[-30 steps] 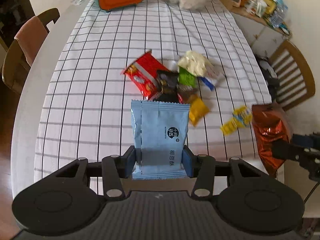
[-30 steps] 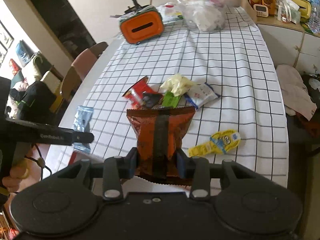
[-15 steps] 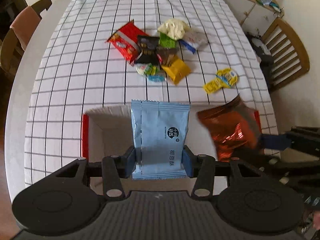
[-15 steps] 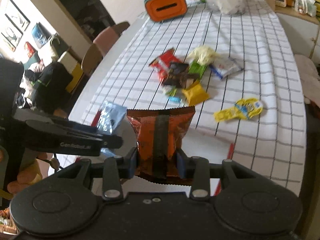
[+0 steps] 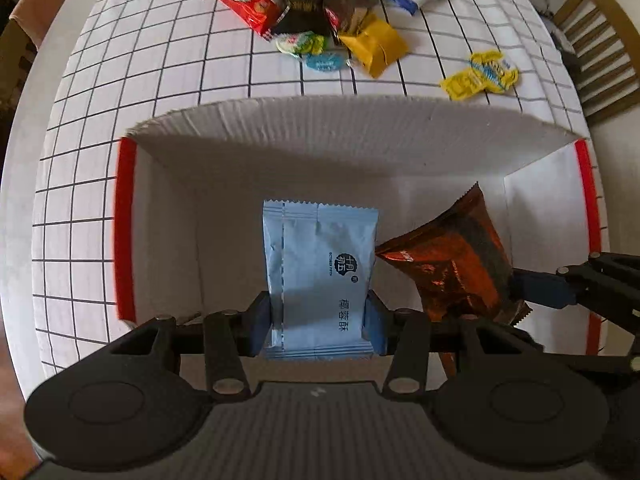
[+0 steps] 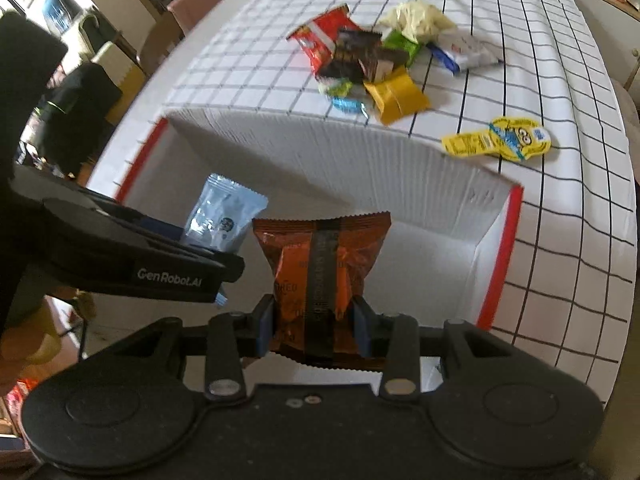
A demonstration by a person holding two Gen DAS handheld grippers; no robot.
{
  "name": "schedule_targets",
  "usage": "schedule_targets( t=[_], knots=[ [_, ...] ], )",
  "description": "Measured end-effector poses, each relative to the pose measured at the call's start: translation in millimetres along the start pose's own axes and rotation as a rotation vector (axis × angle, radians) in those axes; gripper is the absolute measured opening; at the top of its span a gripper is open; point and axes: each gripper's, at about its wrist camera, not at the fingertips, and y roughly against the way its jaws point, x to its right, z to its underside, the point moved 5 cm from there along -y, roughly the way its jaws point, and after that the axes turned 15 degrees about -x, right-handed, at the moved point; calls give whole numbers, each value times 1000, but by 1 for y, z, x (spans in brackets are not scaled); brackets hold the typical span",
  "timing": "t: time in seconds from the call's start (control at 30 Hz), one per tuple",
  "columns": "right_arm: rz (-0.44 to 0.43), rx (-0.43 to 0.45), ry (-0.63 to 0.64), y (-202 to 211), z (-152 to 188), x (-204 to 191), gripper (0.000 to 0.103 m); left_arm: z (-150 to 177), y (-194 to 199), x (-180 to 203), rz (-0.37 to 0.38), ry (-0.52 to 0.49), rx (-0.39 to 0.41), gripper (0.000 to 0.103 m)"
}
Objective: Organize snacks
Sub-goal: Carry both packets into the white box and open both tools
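My left gripper (image 5: pixel 320 320) is shut on a light blue snack packet (image 5: pixel 320 264) and holds it inside a white box with red edges (image 5: pixel 320 128). My right gripper (image 6: pixel 316 324) is shut on an orange foil snack bag (image 6: pixel 324 256), also inside the box (image 6: pixel 360 160), to the right of the blue packet (image 6: pixel 224 220). The orange bag (image 5: pixel 452 256) shows at the right in the left wrist view. A pile of loose snacks (image 5: pixel 320 4) lies on the checked tablecloth beyond the box.
A yellow cartoon packet (image 5: pixel 480 76) lies alone to the right of the pile, also in the right wrist view (image 6: pixel 500 140). A yellow wrapper (image 6: pixel 396 96) sits near the box's far wall. Chairs (image 5: pixel 600 40) stand at both table sides.
Both grippers have moved down and forward into the box with their packets. The box now fills the views, and the snack pile has shifted to the top.
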Motion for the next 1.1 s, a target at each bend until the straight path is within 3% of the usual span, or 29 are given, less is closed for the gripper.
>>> schedule_targets(
  t=[0.23,0.4,0.8,1.1],
  knots=[
    [71,-42,0,-25,-2,-2,39,-3,-22,8,-49,-11,-92,47],
    [99,-67,-11,-36,-5,1,39,-7,-37,6,-22,13,-153,47],
    [89,-86,-27,-42,-8,4,40,-10,-42,8,-23,13,-161,48],
    [38,-44,-21,-20,-6,3,42,1,-14,6,4,-2,-89,51]
  ],
)
